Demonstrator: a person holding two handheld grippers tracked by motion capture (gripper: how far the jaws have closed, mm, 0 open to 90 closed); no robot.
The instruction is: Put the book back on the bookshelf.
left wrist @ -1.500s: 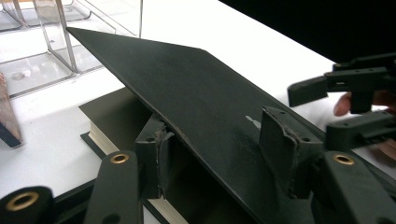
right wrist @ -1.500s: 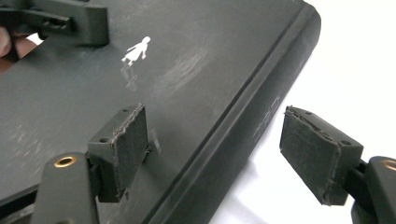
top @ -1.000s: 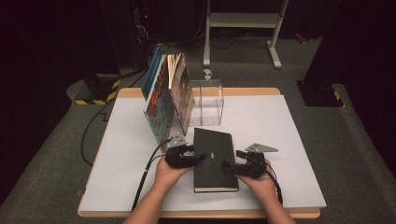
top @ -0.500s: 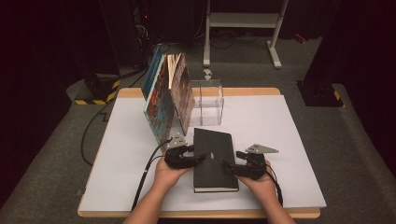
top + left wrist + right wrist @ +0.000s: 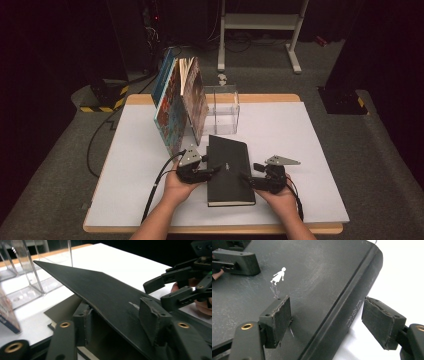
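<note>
A white-topped table [image 5: 300, 150] is carrying a black book [image 5: 227, 172] lying near six o'clock, a clear box [image 5: 221, 110] and standing picture books [image 5: 177, 107] toward eleven o'clock.

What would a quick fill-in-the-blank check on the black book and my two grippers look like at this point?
1. The left gripper has one jaw under and one over the black book's raised ____.
2. The right gripper straddles the book's ____ edge.
3. Behind the black book stands a clear ____ box.
4. Left of that box, picture books stand ____.

Missing words: cover; spine; plastic; upright
</note>
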